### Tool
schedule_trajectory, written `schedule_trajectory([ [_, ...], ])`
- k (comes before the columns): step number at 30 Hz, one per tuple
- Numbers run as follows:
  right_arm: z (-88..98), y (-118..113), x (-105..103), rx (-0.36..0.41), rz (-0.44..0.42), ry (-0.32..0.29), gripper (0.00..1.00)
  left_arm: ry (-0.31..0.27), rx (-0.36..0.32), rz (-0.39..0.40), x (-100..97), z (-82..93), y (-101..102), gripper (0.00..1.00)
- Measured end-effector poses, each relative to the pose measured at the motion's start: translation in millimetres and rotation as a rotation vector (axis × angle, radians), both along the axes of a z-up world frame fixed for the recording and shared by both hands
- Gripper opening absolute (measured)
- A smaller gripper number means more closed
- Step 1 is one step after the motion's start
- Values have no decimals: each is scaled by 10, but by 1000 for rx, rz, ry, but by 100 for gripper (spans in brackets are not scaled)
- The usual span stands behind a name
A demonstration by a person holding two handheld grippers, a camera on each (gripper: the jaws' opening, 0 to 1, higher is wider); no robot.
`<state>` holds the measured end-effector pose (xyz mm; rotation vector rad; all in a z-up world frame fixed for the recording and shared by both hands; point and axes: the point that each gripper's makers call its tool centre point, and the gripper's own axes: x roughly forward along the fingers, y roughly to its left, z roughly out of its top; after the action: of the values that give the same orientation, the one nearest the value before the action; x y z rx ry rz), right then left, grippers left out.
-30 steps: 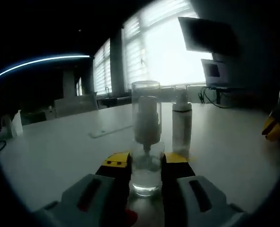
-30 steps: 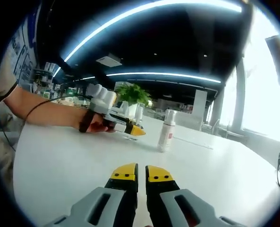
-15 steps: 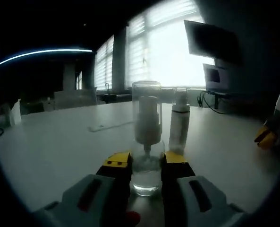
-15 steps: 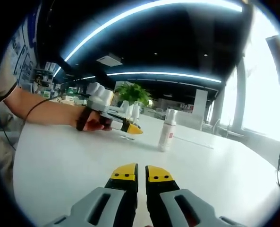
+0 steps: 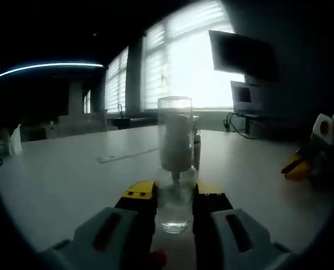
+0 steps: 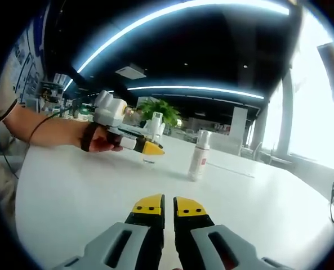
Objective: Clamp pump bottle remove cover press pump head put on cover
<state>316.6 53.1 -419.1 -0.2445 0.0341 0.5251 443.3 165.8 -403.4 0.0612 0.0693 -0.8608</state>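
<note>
Pump bottle (image 5: 175,185), clear glass with a clear cover (image 5: 174,121) over its pump head, stands upright between the yellow-tipped jaws of the left tongs (image 5: 174,198), which close on its lower body from both sides. In the left gripper view the bottle's base appears just above the surface (image 5: 71,180), though whether it touches cannot be told. Behind it, almost hidden by the bottle, a second bottle (image 5: 196,143) peeks out at the right edge of the glass. At the far right of that view the right tongs (image 5: 297,167) come in, yellow tips low over the surface.

In the right gripper view the right tongs (image 6: 169,207) have their jaws drawn together with only a thin slit between them and nothing held. Ahead of them the white surface (image 6: 76,197) stretches out bare. Further on, the left tongs (image 6: 146,148) show from the side, gripped by a person's hand (image 6: 99,143) with a bare forearm, and the pump bottle (image 6: 154,135) sits in their jaws, raised a little off the surface. Just to the right, apart from them, stands a white bottle (image 6: 198,156) with a red label. A green plant (image 6: 161,111) stands behind.
</note>
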Motion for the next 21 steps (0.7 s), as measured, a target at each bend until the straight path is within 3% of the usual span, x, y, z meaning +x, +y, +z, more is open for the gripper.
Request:
schedule_trajectory([
  [6,-1,1,-3,-4,-2,-1,2,-14,-6,-27,-215,120,14,16],
  [14,6,-3,1,-4,-3,-3,2,29,-24,-51,-442,140,31,16],
  [21,6,3,2,-5,-2,-4,1,6,-16,-99,-770,167,22,16],
])
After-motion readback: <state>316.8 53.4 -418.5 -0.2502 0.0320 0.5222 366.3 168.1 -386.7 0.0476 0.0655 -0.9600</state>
